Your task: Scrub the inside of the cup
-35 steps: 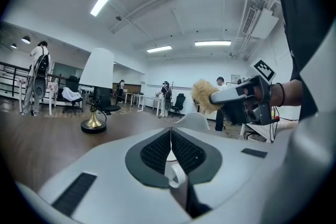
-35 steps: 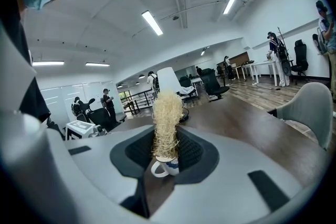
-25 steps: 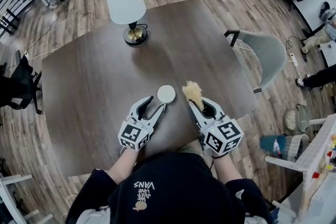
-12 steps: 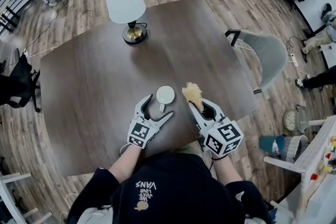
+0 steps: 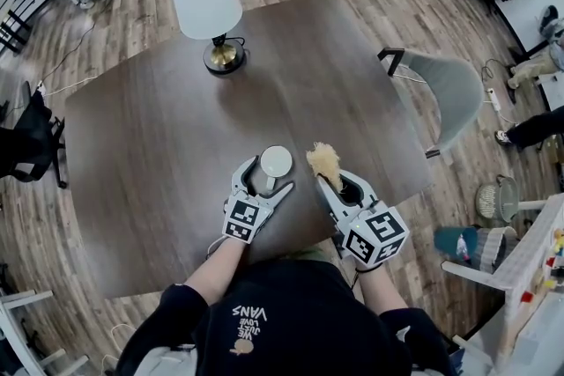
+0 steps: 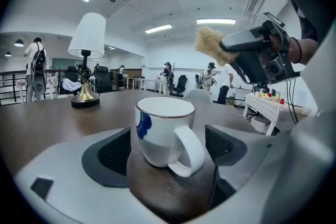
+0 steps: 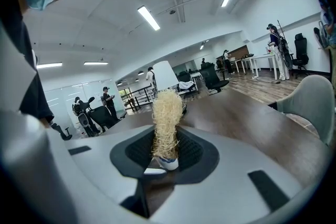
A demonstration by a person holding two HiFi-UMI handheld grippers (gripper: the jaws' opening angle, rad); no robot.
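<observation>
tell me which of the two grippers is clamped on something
The right gripper: its jaws pinch the straw-coloured fibre scrub brush. The left gripper is opening its jaws around the white ceramic cup, not touching it.

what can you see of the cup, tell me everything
The cup is a white, glossy mug, ceramic by its look, with a thin dark line round the rim, a blue mark on its side and a loop handle turned toward the person. It stands upright, mouth up, on the dark wooden table near the person's edge; the inside looks white and empty. It sits between the jaws of the left gripper, which are opening, with no pad clearly pressing it.
</observation>
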